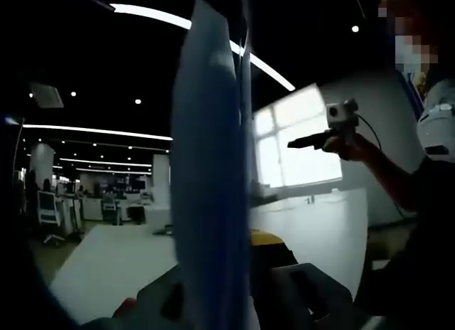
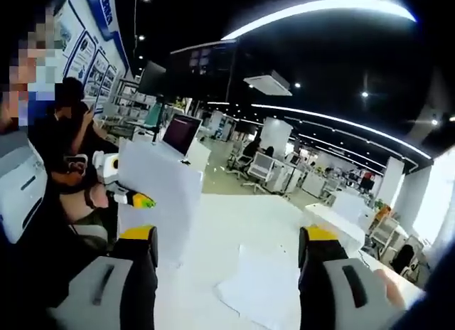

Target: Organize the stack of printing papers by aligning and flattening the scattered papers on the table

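The step in hand reads as gathering and squaring: the left claw (image 1: 213,301) is clamped on a sheaf of papers (image 1: 210,173), held upright and edge-on to its own camera, so the stack rises from six o'clock to twelve o'clock through the middle of the left gripper view as a pale bluish band with several sheet edges showing at its right side. In the right gripper view the same sheaf (image 2: 160,184) stands at about nine o'clock as a broad white rectangle lifted off the tabletop (image 2: 234,216), with the left claw (image 2: 138,200) pinching its lower left edge. The right claw (image 2: 227,262) stands apart and empty, jaws wide at five and seven o'clock, and between them a few loose sheets (image 2: 259,287) lie flat but askew on the tabletop, overlapping at odd angles. The right claw (image 1: 313,139) also shows at two o'clock in the left gripper view, held up in a hand (image 1: 348,146). The work looks partly done. The next move probably calls for tapping the held sheaf's bottom edge on the tabletop to even it, then bringing the right claw down to collect the stray sheets; thin paper will likely bend and slide under a pinch.
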The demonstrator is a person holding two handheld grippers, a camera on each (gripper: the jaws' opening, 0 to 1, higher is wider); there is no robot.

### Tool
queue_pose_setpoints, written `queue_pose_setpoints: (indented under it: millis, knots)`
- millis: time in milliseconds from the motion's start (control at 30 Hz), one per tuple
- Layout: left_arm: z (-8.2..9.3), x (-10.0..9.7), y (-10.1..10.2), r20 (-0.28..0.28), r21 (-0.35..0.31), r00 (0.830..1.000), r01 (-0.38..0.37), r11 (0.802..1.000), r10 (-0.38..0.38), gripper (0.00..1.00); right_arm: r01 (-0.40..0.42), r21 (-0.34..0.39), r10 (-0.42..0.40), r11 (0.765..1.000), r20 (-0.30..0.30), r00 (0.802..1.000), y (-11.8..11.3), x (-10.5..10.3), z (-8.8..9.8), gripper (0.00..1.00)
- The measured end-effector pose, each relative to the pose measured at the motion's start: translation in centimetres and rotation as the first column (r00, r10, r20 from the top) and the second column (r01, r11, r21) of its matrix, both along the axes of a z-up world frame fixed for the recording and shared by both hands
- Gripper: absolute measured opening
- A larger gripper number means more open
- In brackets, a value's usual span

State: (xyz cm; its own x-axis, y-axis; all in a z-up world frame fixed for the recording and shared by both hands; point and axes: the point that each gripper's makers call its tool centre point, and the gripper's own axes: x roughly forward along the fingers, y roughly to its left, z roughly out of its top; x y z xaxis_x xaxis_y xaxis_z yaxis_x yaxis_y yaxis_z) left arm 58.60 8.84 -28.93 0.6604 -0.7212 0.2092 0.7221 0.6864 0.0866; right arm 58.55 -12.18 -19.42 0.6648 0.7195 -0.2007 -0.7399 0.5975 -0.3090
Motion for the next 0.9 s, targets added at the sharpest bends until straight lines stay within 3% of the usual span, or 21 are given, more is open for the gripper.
queue_pose_setpoints:
  millis: [567,900]
  knots:
    - [0.1,-0.1,0.1,0.001,-0.001,1.0,0.0,1.0,0.0,0.06,0.118,0.072,-0.115,0.99,-0.044,0.992,-3.5,0.6,-3.7,0.8]
    - [0.1,-0.1,0.1,0.002,-0.001,1.0,-0.002,1.0,0.002,0.06,0.169,0.079,-0.163,0.982,-0.071,0.984,-4.7,1.3,-5.8,0.82]
